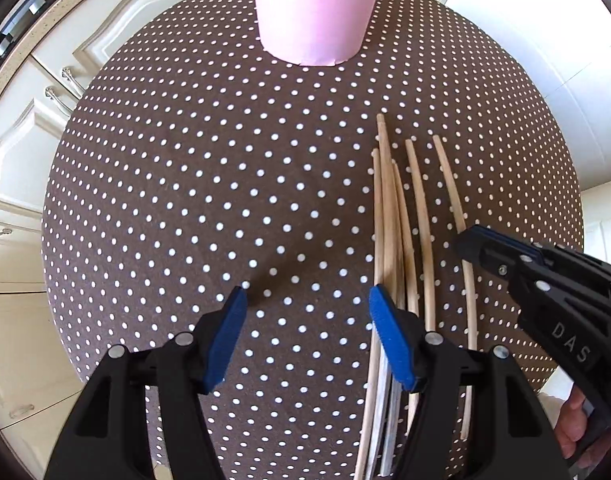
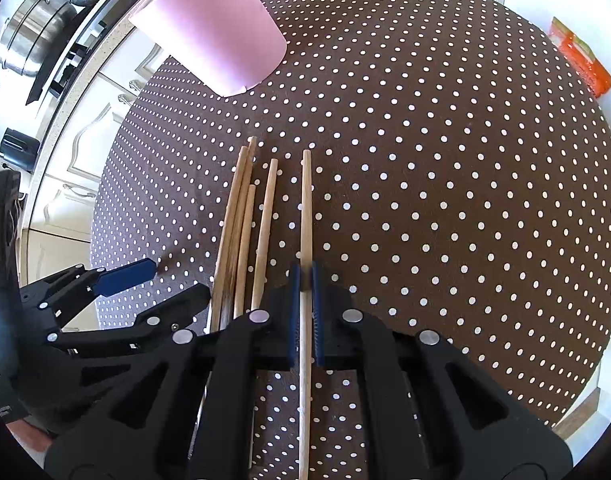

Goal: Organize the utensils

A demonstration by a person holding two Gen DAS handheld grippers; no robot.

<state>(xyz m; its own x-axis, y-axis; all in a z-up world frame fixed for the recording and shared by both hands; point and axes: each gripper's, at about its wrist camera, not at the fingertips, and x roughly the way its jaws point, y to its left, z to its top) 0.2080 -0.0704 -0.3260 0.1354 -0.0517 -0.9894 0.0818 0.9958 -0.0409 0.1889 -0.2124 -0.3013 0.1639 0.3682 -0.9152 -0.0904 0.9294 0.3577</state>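
My right gripper (image 2: 305, 284) has its jaws closed on the outermost chopstick (image 2: 306, 208), light, stiff, slippery wood, pinched mid-shaft; pink cup (image 2: 213, 36) at eleven o'clock. Left gripper (image 1: 307, 320) gapes empty.

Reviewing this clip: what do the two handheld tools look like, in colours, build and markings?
Both tools, left and right, are black plastic with triangular cut-outs, silver rivets and flat blue ribbed finger pads. White letters "DAS" mark the right one's side. No cables visible.
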